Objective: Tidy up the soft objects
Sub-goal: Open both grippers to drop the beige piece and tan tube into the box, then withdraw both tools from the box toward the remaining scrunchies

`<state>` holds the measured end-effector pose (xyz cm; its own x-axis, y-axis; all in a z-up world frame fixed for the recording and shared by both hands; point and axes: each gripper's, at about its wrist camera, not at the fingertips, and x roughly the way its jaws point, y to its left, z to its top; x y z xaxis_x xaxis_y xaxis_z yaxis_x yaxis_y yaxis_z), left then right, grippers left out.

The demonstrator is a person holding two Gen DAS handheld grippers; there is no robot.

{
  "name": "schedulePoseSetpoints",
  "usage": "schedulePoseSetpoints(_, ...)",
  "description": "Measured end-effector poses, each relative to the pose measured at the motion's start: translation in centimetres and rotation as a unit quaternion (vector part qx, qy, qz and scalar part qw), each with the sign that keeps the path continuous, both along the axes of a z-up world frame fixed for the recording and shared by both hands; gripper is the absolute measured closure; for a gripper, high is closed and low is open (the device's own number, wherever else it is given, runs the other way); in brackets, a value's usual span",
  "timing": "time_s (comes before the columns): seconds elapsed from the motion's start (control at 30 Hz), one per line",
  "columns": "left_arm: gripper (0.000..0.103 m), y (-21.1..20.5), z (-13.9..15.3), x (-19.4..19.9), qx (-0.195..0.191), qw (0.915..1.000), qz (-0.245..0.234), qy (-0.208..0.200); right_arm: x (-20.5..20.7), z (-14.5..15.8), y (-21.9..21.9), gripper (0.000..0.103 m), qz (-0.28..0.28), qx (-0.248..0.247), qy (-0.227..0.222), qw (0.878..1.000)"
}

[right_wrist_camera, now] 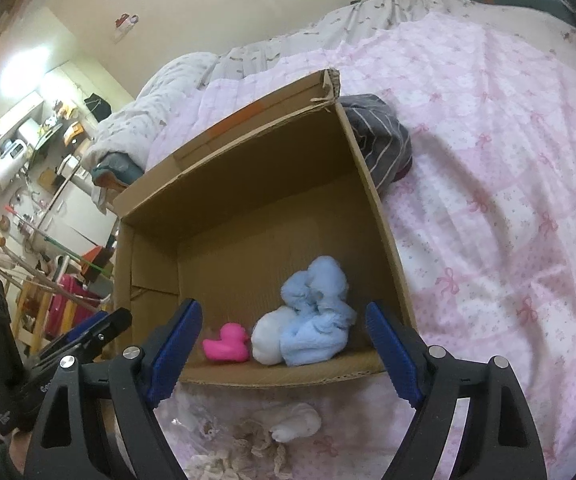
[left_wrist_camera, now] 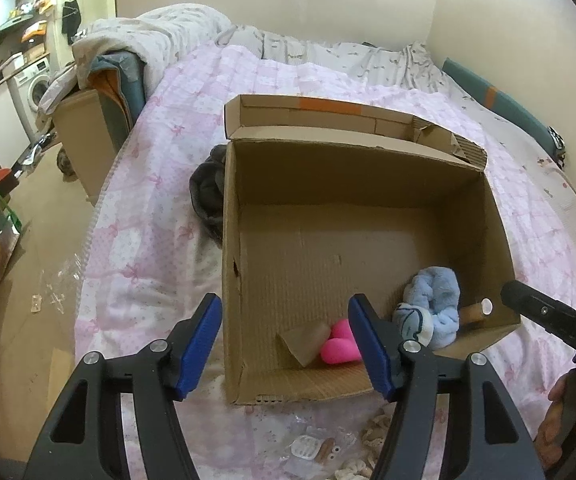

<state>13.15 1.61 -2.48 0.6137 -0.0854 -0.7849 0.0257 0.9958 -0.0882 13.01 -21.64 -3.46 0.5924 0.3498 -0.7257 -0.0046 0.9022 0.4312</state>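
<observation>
- Pink bow-print quilt (right_wrist_camera: pixel 507 184) covers a bed, with an open cardboard box (left_wrist_camera: pixel 499 216) sitting on it and cluttered shelves far off to one side.
- Inside the box, along the near wall, lie a pink rubber duck (right_wrist_camera: pixel 226 344) and a light blue fluffy bundle (right_wrist_camera: pixel 315 320), touching.
- Duck's beak points toward the bundle; its long axis runs along that near wall.
- Left gripper (left_wrist_camera: pixel 286 344) hangs spread and empty over the box's near left corner.
- Right gripper (right_wrist_camera: pixel 284 350) is likewise wide apart, holding nothing, above the near wall.
- More soft pieces, cream lace (right_wrist_camera: pixel 248 444) and a white sock (right_wrist_camera: pixel 295 420), lie on the quilt just outside the box.
- Probably best: lower onto one, pinch its bulk, and lift clear of the wall.
</observation>
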Motion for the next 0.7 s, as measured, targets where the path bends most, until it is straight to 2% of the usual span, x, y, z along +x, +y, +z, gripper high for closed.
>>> schedulePoseSetpoints(0.27,0.041,0.4,0.6,-0.9,0.007,0.9999,0.009,-0.008,-0.9,0.7,-0.2,0.014,-0.008,-0.019,-0.01,1.0)
schedulePoseSetpoints(0.47,0.04,0.5,1.0,-2.2,0.019,0.9998,-0.004,-0.003,-2.3,1.8,-0.2,0.014,-0.009,-0.037,-0.027,0.999)
schedulePoseSetpoints(0.7,0.041,1.0,1.6,-4.1,0.017,0.9998,0.0,-0.009,-4.0,2.1,-0.1,0.014,-0.006,-0.055,-0.022,0.998)
